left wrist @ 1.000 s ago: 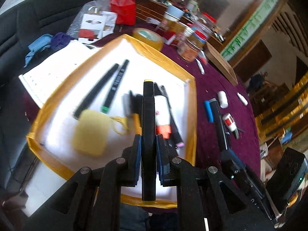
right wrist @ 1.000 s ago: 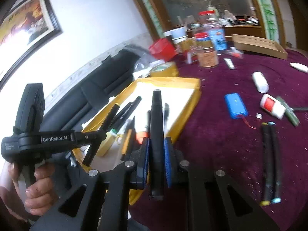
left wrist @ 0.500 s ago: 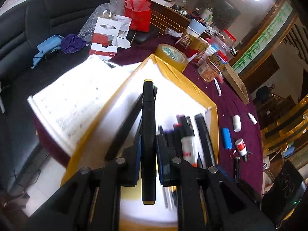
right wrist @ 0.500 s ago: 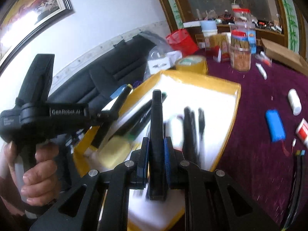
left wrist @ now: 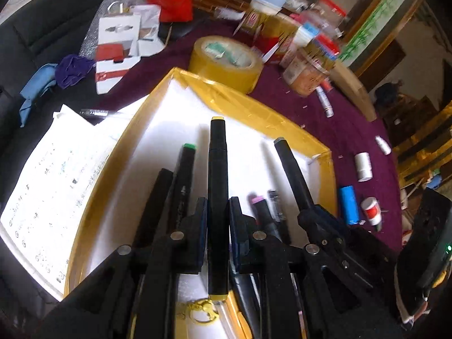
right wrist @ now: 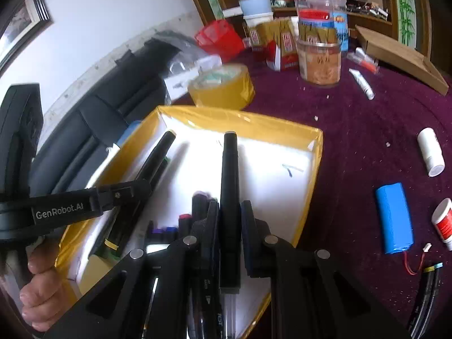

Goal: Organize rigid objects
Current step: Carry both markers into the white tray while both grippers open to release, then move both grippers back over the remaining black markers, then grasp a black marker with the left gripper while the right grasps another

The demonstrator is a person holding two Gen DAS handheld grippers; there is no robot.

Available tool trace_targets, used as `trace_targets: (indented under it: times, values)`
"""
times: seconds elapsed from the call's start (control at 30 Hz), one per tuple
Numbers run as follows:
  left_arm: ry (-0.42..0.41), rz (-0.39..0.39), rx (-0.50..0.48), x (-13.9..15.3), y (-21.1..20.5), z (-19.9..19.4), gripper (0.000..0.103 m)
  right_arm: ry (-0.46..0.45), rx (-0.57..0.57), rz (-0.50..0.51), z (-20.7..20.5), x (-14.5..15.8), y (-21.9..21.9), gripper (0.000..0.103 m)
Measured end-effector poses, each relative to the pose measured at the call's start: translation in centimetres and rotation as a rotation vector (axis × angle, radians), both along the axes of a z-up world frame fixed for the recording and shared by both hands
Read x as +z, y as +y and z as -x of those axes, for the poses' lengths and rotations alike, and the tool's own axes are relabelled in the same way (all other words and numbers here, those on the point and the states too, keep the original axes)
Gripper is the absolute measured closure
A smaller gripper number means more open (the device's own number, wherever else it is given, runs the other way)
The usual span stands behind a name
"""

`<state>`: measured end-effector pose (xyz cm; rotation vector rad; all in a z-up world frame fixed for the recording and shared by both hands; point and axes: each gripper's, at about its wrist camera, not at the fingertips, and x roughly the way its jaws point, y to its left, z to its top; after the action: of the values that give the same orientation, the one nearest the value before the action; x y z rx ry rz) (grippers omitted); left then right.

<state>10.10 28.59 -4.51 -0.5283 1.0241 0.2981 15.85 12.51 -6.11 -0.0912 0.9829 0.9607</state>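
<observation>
My left gripper (left wrist: 217, 212) is shut on a black marker with yellow end caps (left wrist: 217, 163), held low over the yellow-rimmed white tray (left wrist: 254, 107). My right gripper (right wrist: 229, 214) is shut on a black marker with a grey cap (right wrist: 229, 169), over the same tray (right wrist: 240, 118). Several markers (left wrist: 183, 175) lie in the tray beneath both grippers. The right gripper with its marker shows in the left wrist view (left wrist: 310, 212); the left gripper shows in the right wrist view (right wrist: 127, 192).
On the purple tablecloth beside the tray lie a tape roll (left wrist: 226, 59), a jar (right wrist: 319, 59), a blue battery pack (right wrist: 394, 217), white small bottles (right wrist: 430, 151), two more markers (right wrist: 426, 296) and a cardboard lid (right wrist: 401, 56). An open booklet (left wrist: 50, 183) lies left of the tray.
Both grippers have moved forward and lower over the tray, each still holding its marker. The tray now fills more of both views.
</observation>
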Motion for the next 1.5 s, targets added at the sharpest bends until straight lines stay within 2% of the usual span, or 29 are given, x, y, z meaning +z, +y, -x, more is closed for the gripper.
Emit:
trace_targets:
  times: [0.17,0.27,0.33,0.4,0.43,0.47,0.5,0.53,0.6,0.7,0.83,0.93,1.1,1.23,1.5]
  values:
    - [0.068,-0.040,0.004,-1.4,-0.2,-0.9,0.091,-0.034,0.015,0.063,0.3,-1.0,0.9,0.089]
    - [0.075,-0.007,0.015,-2.1,0.1,-1.0,0.090,-0.075,0.028,0.090,0.9,-1.0,1.2,0.086]
    - [0.069,-0.002,0.016,-1.9,0.1,-0.8,0.089,-0.067,0.033,0.059,1.0,-0.7,0.6,0.085]
    - [0.060,-0.010,0.035,-1.0,0.0,-0.1,0.088,-0.058,0.029,-0.015,1.4,0.4,-0.8,0.084]
    - [0.042,-0.025,0.057,-0.2,-0.1,0.6,0.088,-0.061,0.029,-0.057,1.7,1.1,-1.8,0.082]
    - [-0.009,-0.044,0.085,1.3,-0.5,2.0,0.088,-0.075,0.026,-0.110,2.3,2.1,-3.4,0.076]
    - [-0.059,-0.061,0.101,2.6,-1.2,3.4,0.081,-0.088,0.026,-0.146,2.9,2.7,-4.5,0.068]
    - [-0.094,-0.073,0.106,3.4,-2.0,4.5,0.064,-0.102,0.031,-0.188,3.8,3.3,-6.2,0.066]
    - [-0.153,-0.085,0.086,4.5,-4.5,6.6,0.048,-0.114,0.045,-0.235,5.4,3.7,-8.8,0.065]
    - [-0.168,-0.082,0.027,4.2,-9.1,8.6,0.047,-0.097,0.058,-0.268,7.1,3.1,-12.7,0.065]
    - [-0.128,-0.040,-0.096,2.5,-14.9,8.4,0.047,-0.058,-0.026,-0.239,7.1,1.4,-18.2,0.065]
    - [-0.105,-0.052,-0.189,1.9,-18.8,7.9,0.047,-0.015,-0.129,-0.207,5.5,0.4,-21.9,0.065]
    - [-0.089,-0.065,-0.248,1.6,-22.7,7.6,0.047,0.024,-0.311,-0.112,2.4,-1.5,-26.9,0.070]
    - [-0.076,-0.063,-0.263,1.4,-24.1,7.5,0.047,0.036,-0.348,-0.062,0.7,-2.5,-27.7,0.076]
    - [-0.049,-0.085,-0.224,1.0,-23.8,7.8,0.047,-0.010,-0.303,0.064,-0.9,-3.7,-24.4,0.079]
